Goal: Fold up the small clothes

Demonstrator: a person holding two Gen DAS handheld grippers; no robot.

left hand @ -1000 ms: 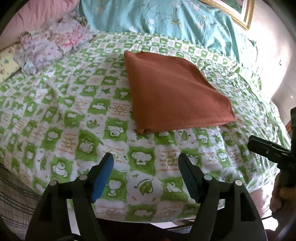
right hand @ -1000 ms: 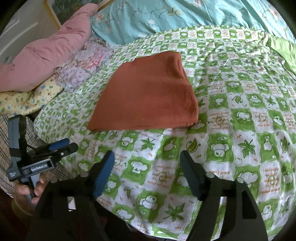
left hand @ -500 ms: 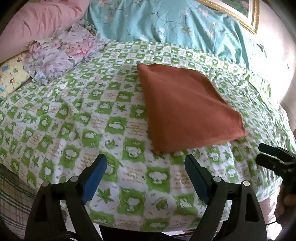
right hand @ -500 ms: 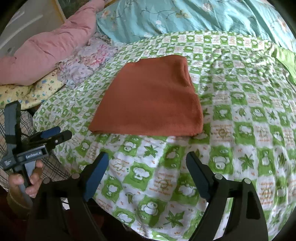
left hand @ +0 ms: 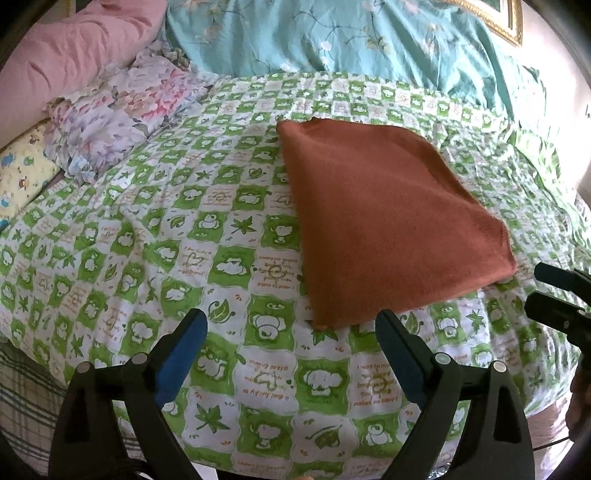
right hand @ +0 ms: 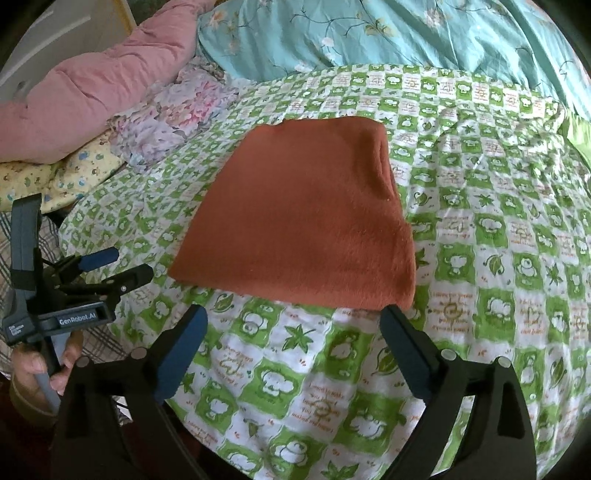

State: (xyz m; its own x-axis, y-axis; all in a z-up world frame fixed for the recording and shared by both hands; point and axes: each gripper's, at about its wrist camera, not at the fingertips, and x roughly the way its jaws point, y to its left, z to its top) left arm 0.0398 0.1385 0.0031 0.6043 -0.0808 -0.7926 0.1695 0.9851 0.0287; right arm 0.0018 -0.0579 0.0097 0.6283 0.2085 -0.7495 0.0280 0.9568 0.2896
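A rust-orange cloth (left hand: 388, 218) (right hand: 306, 218), folded into a flat rectangle, lies on the green-and-white checked bedspread (left hand: 184, 236) (right hand: 498, 229). My left gripper (left hand: 290, 328) hovers over the bedspread just short of the cloth's near left corner. Its jaws are opening wide and nothing is between them. My right gripper (right hand: 293, 325) hangs before the cloth's near edge, jaws also opening, empty. Each gripper shows in the other's view: the right one (left hand: 554, 295) at the right edge, the left one (right hand: 107, 269) held by a hand at the left.
A pink quilt (right hand: 85, 96) and a floral bundle of cloth (left hand: 118, 118) lie at the bed's left back. A teal flowered sheet (left hand: 351, 40) runs along the back. A yellow patterned pillow (right hand: 74, 170) sits at the left edge. A picture frame (left hand: 498, 18) hangs top right.
Both grippers' jaws have spread wider. Both have drawn back a little from the cloth and risen, so more of the bedspread's near edge shows.
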